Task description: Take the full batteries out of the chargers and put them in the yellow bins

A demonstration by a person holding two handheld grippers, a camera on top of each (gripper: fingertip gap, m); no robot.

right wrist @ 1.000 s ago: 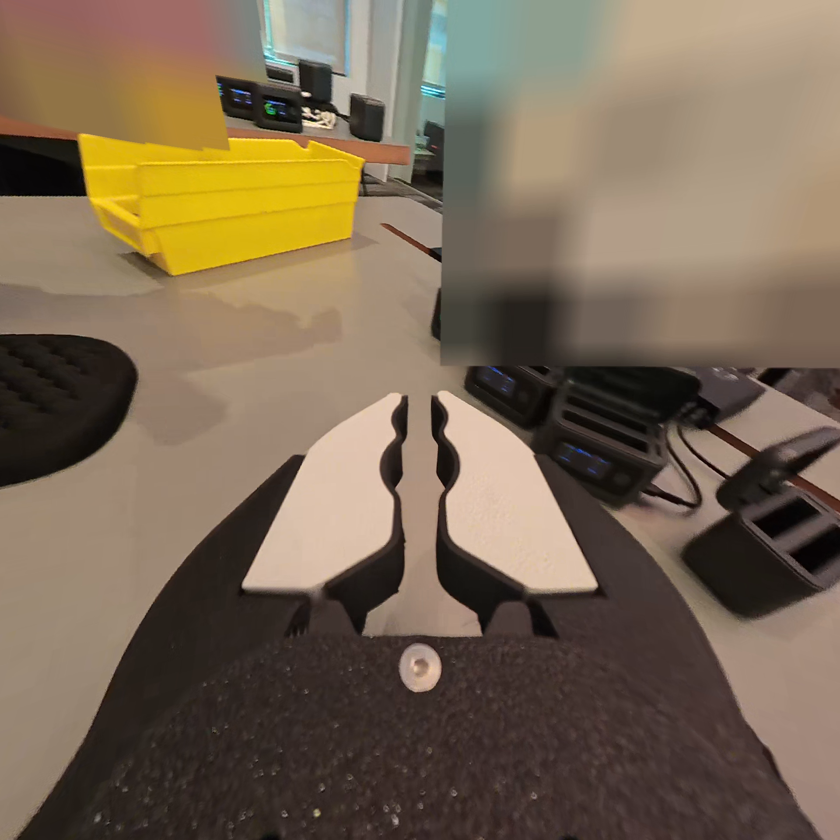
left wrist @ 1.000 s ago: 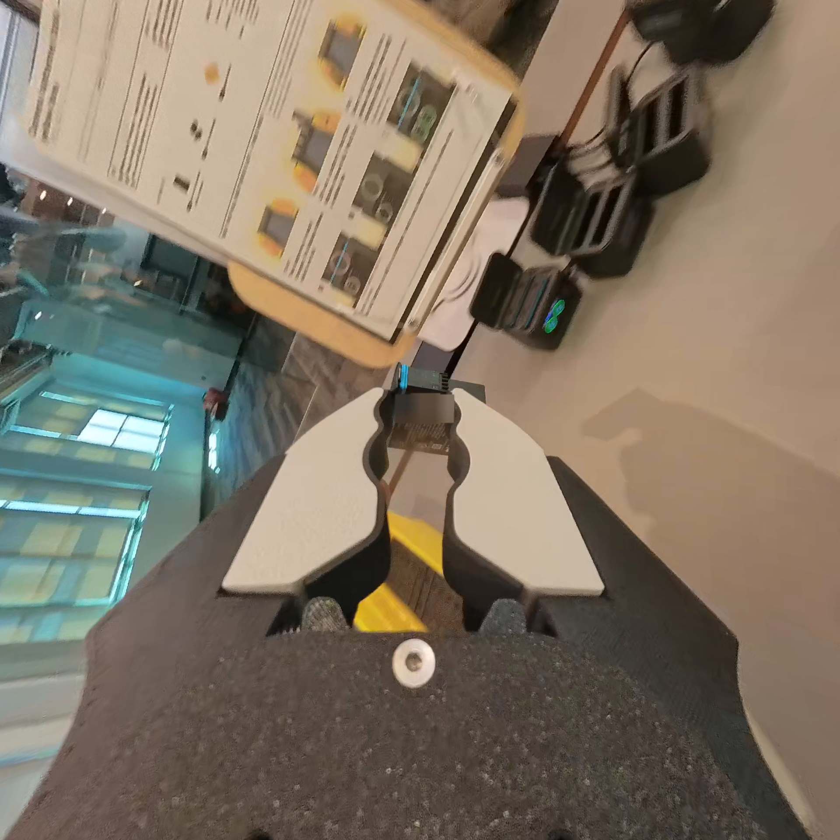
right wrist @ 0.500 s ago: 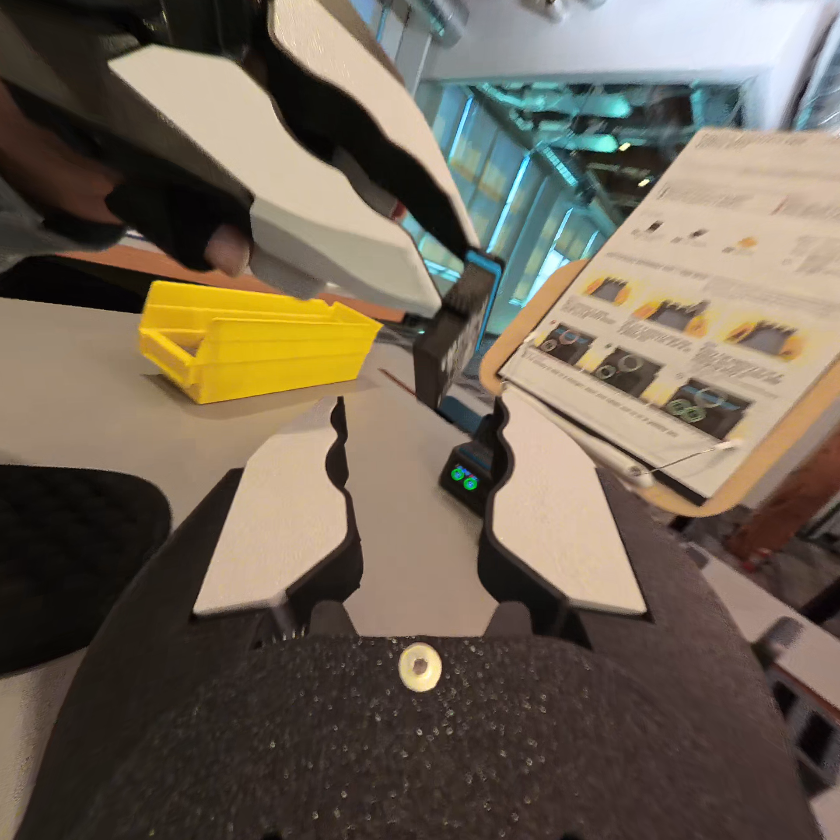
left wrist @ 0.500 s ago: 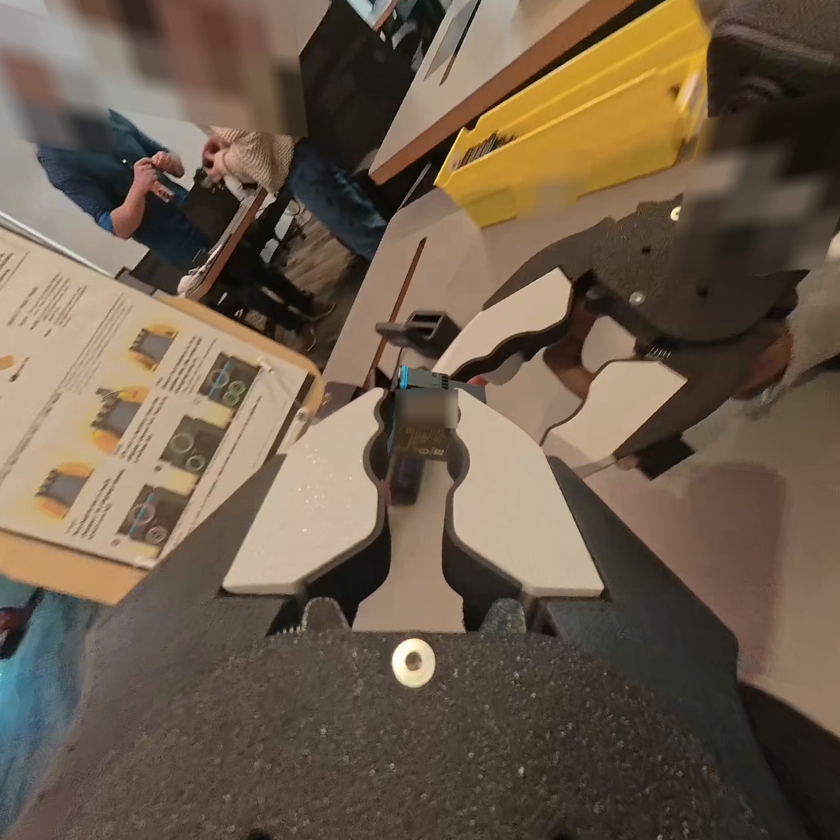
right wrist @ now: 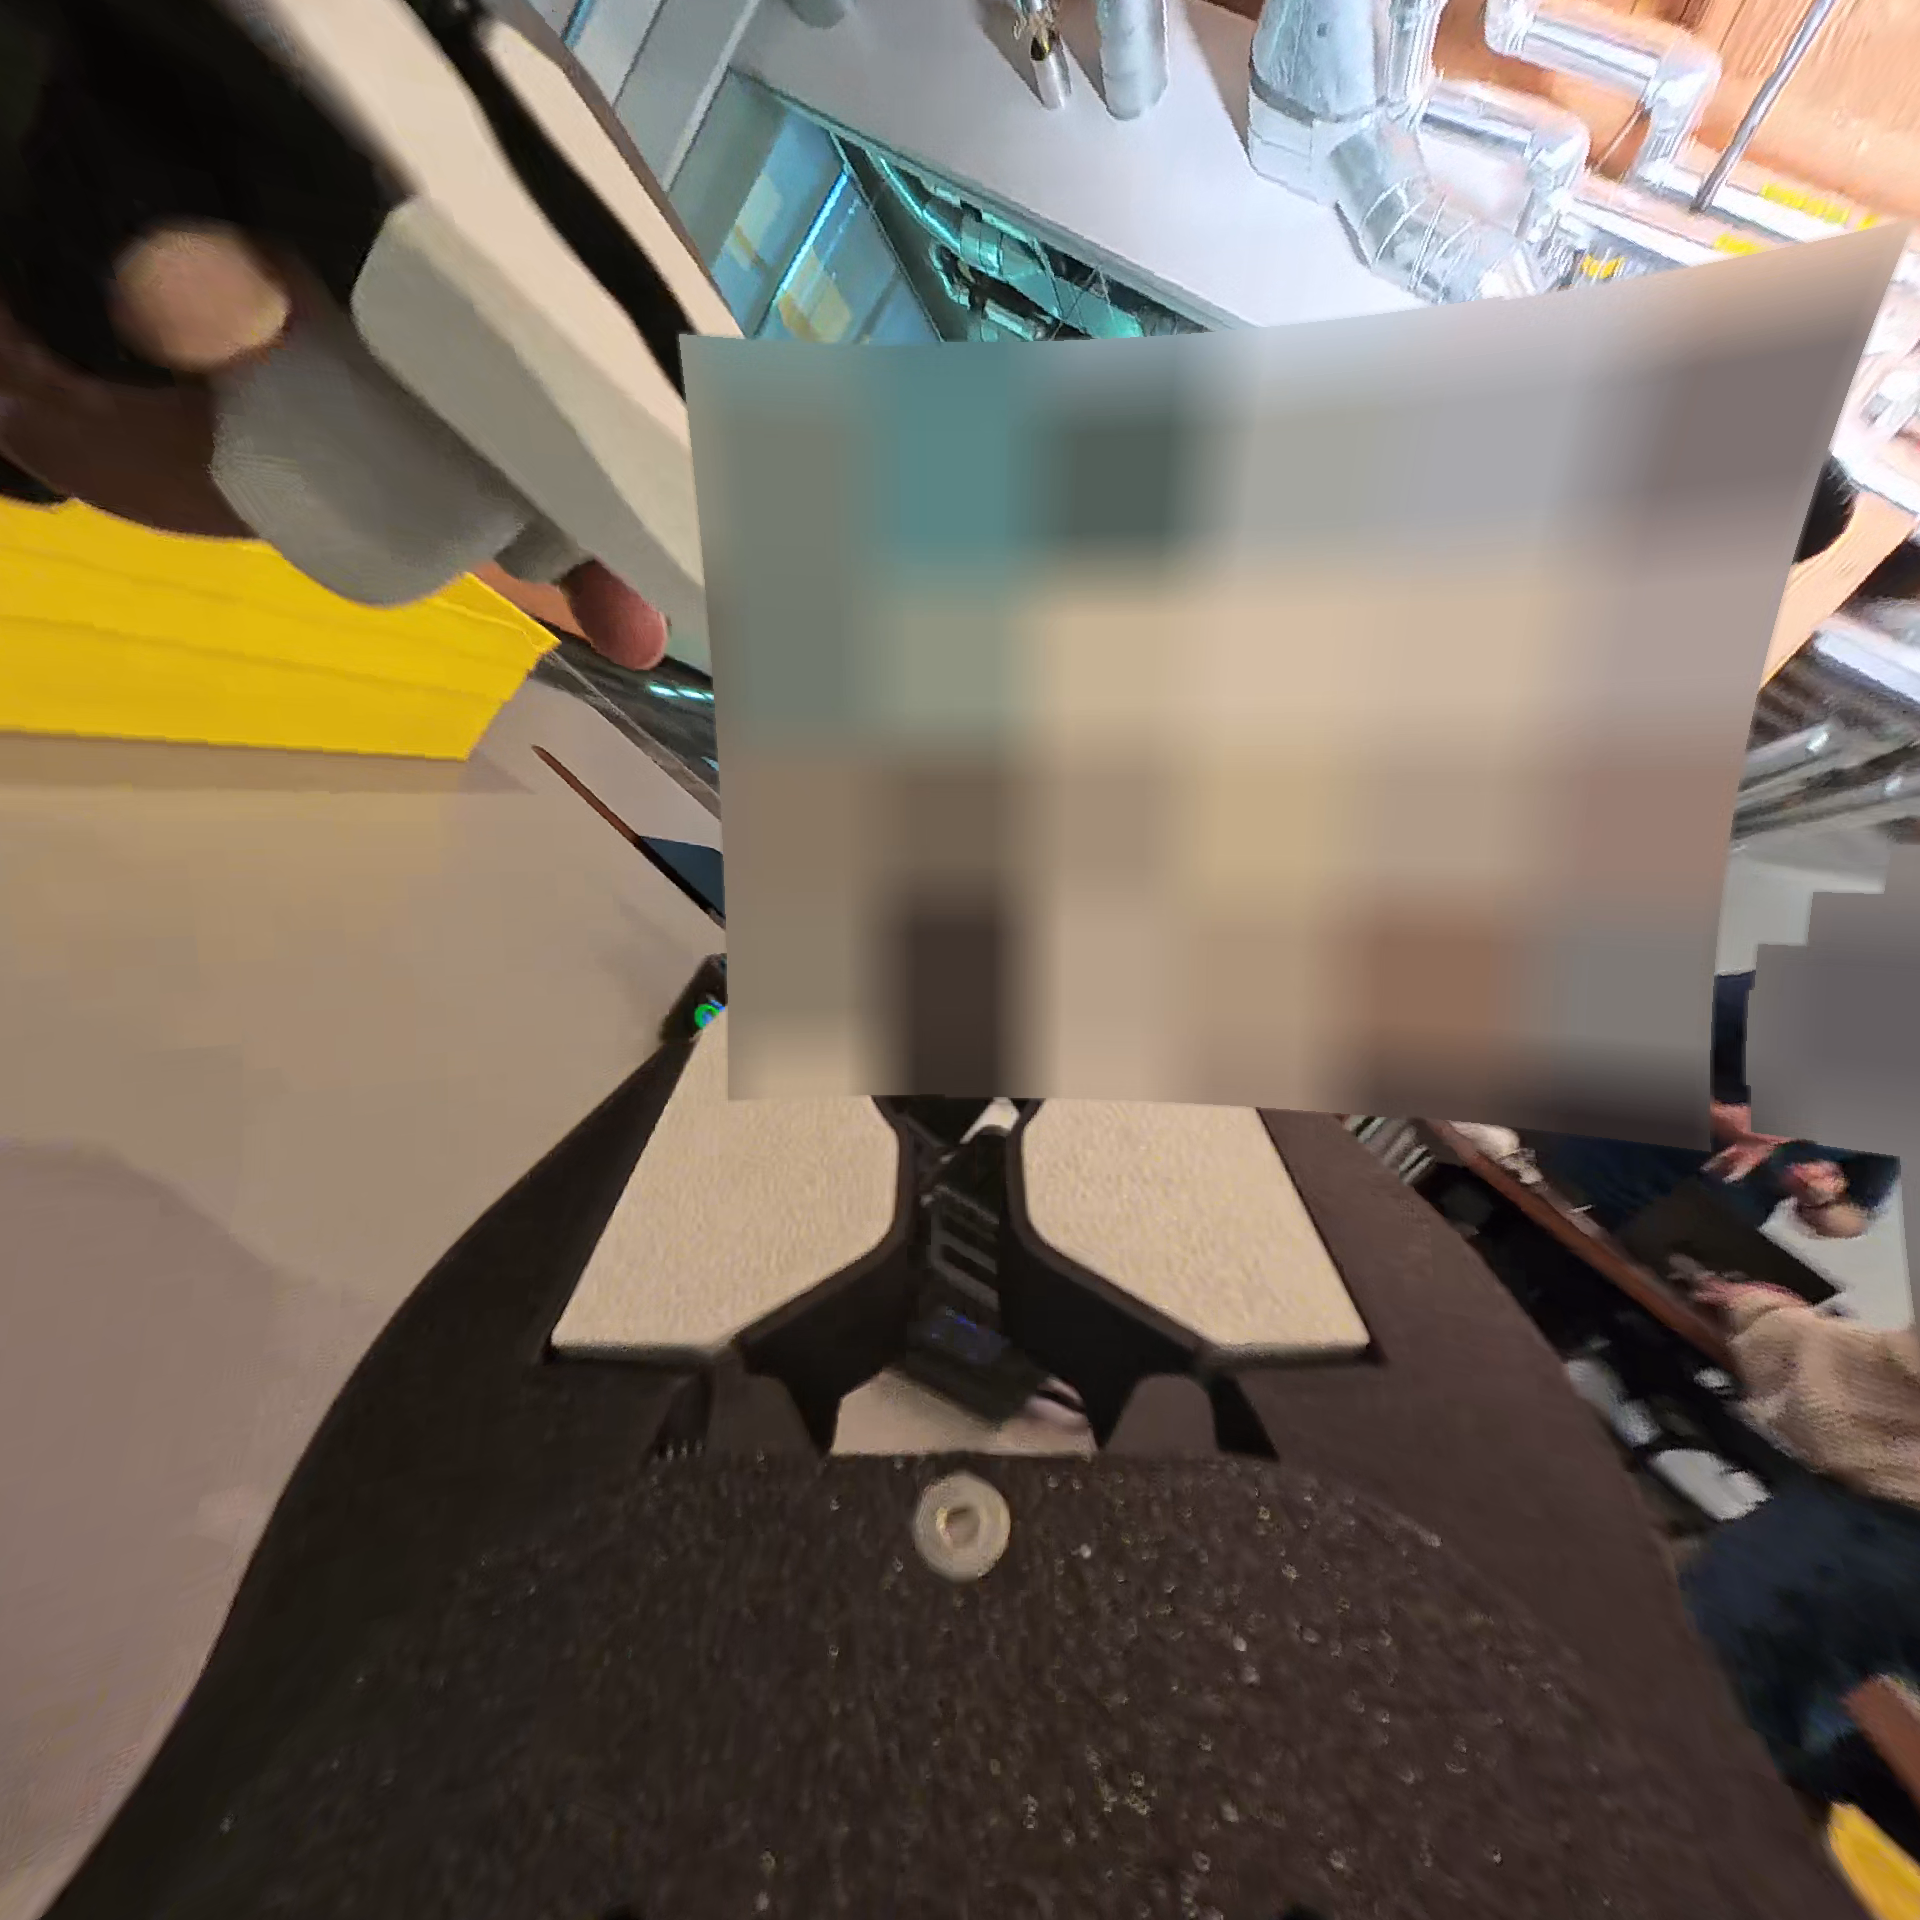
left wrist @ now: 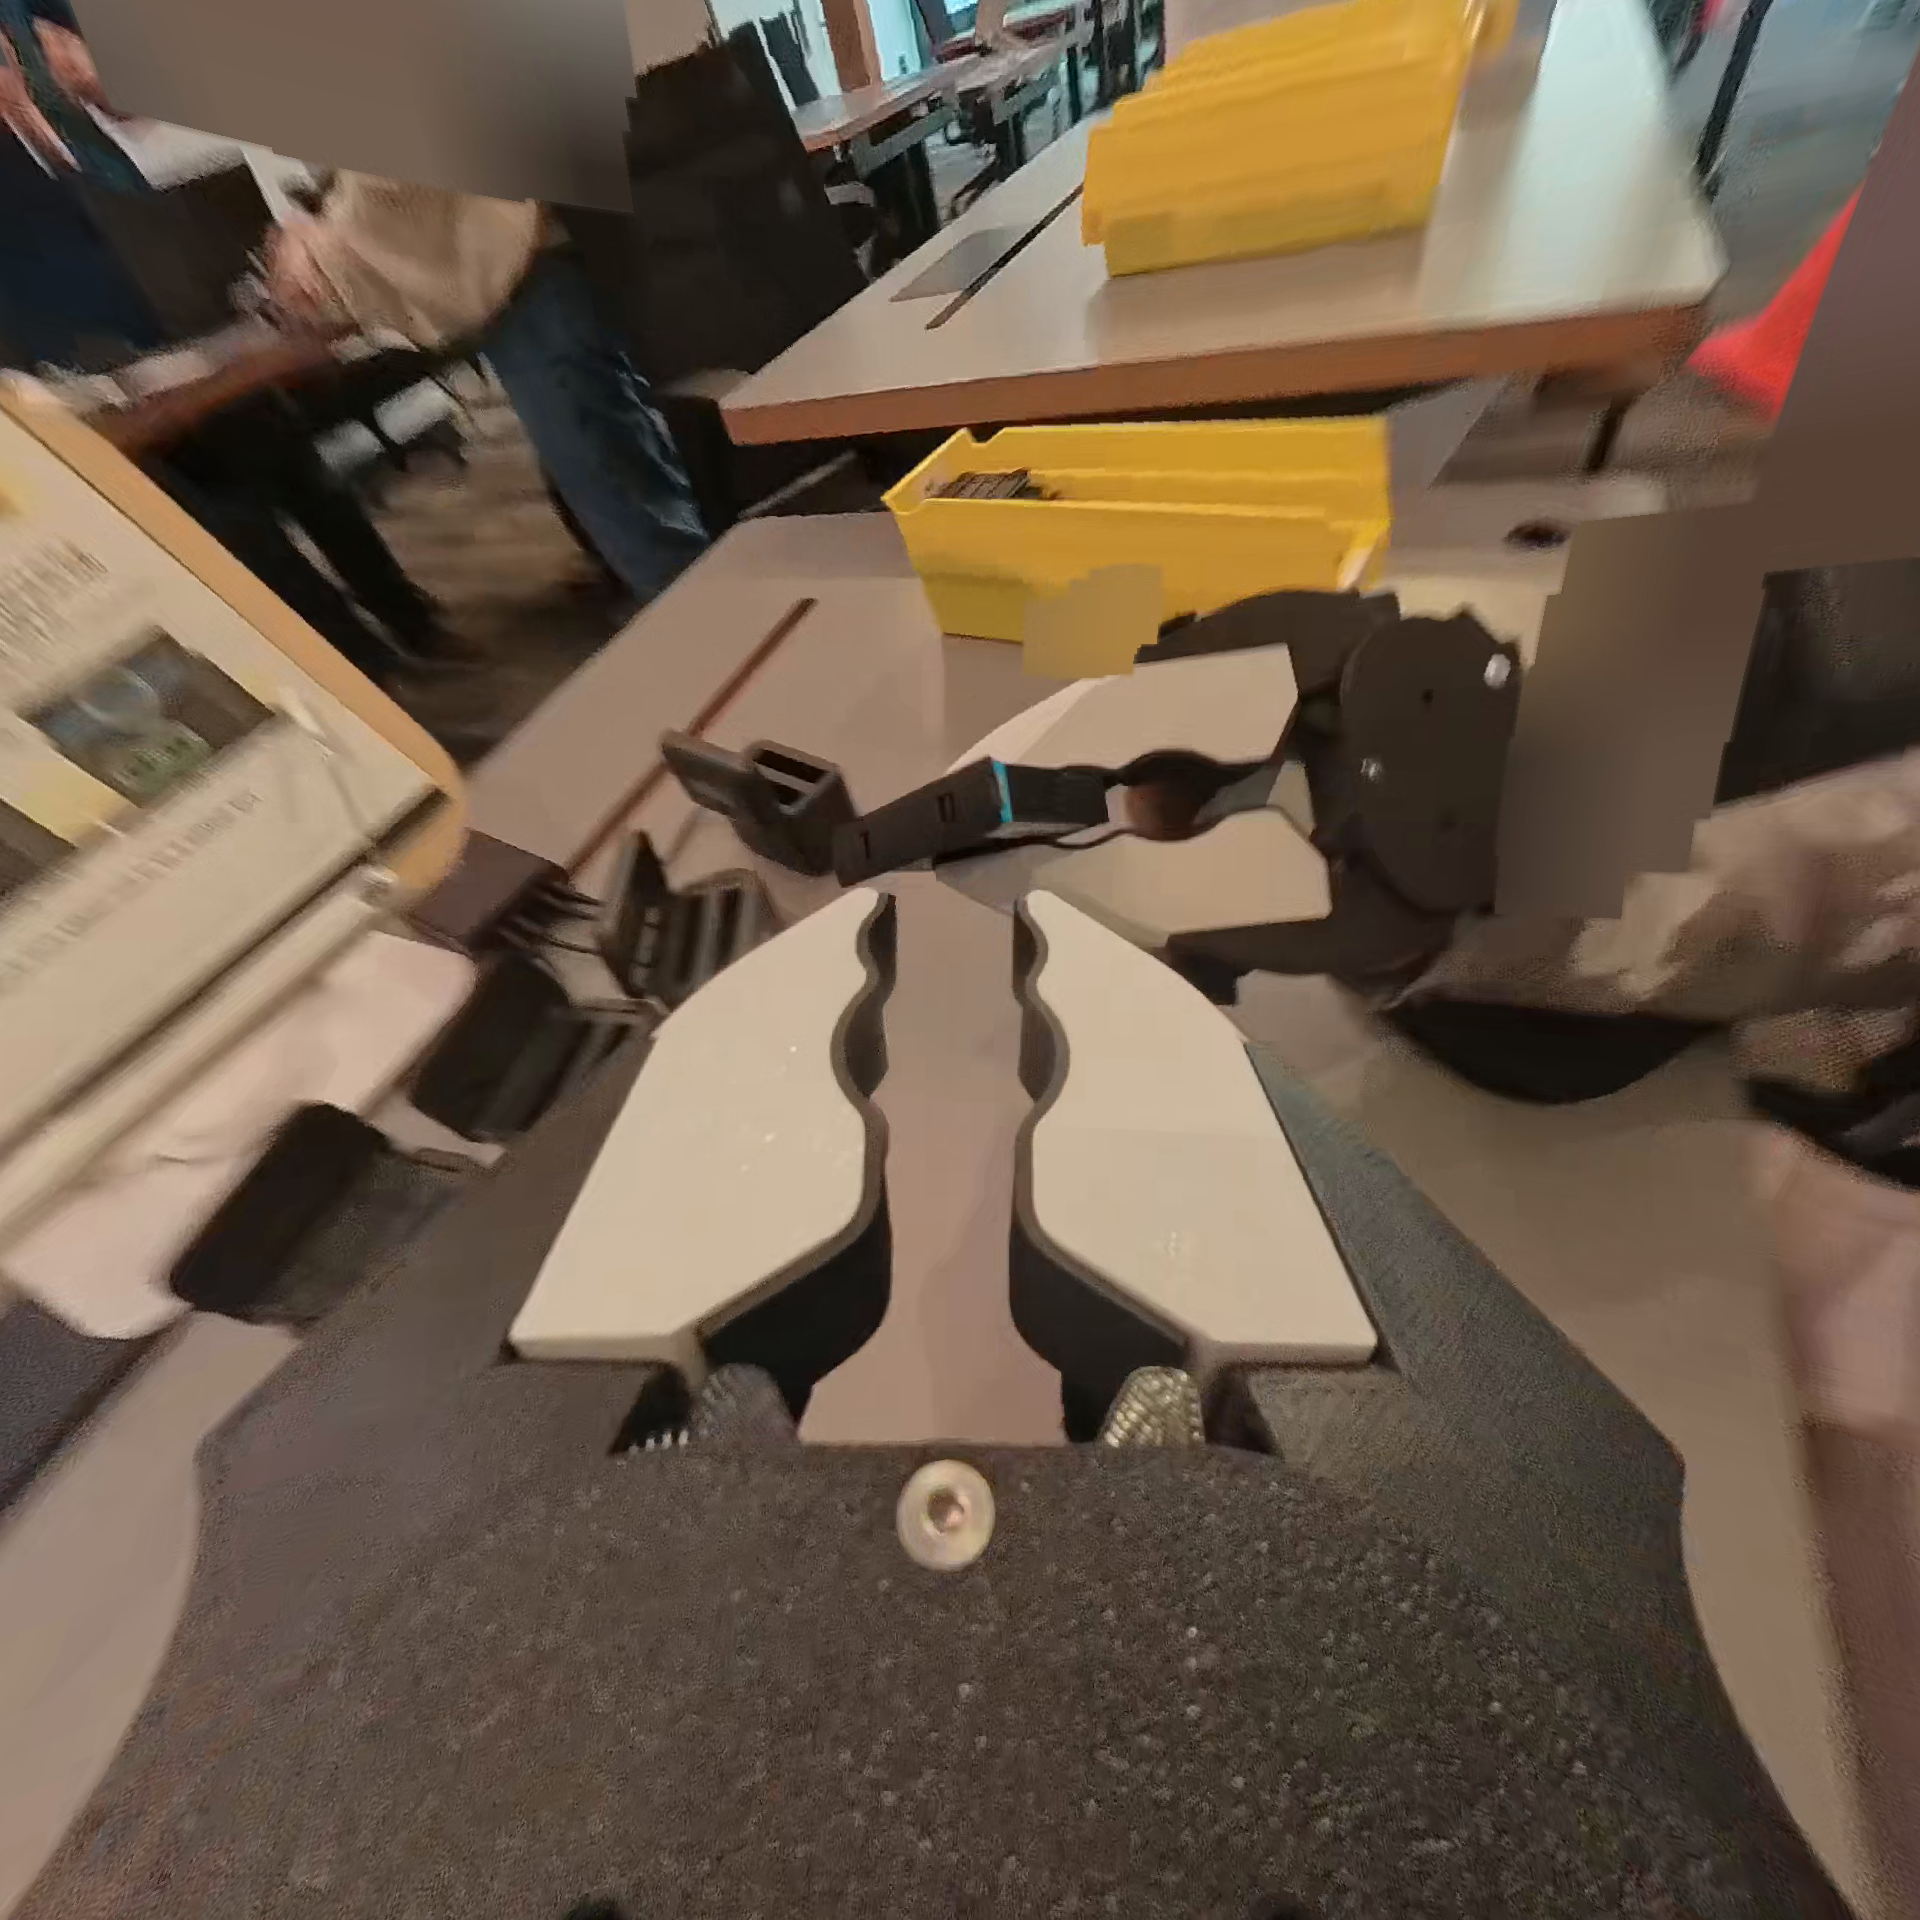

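In the left wrist view my left gripper (left wrist: 951,904) stands open with only bare table between its fingers. Just beyond its tips my right gripper (left wrist: 997,816) comes in from the right and is shut on a black battery (left wrist: 914,826) with a blue band, held level above the table. In the right wrist view my right gripper's fingers (right wrist: 748,1226) stand close together, their tips hidden by a blurred patch. A yellow bin (left wrist: 1039,551) with several batteries in it stands behind on the same table; it also shows in the right wrist view (right wrist: 260,644).
Black chargers (left wrist: 623,935) stand in a row at the left, one open charger (left wrist: 779,790) behind the battery. A clipboard with a printed sheet (left wrist: 156,779) stands left. More yellow bins (left wrist: 1268,135) sit on a far table. People stand at the back left (left wrist: 416,270).
The left gripper held the battery until half a second ago. The right gripper opened wide around it, then shut on it. The left gripper no longer holds it and has drawn back.
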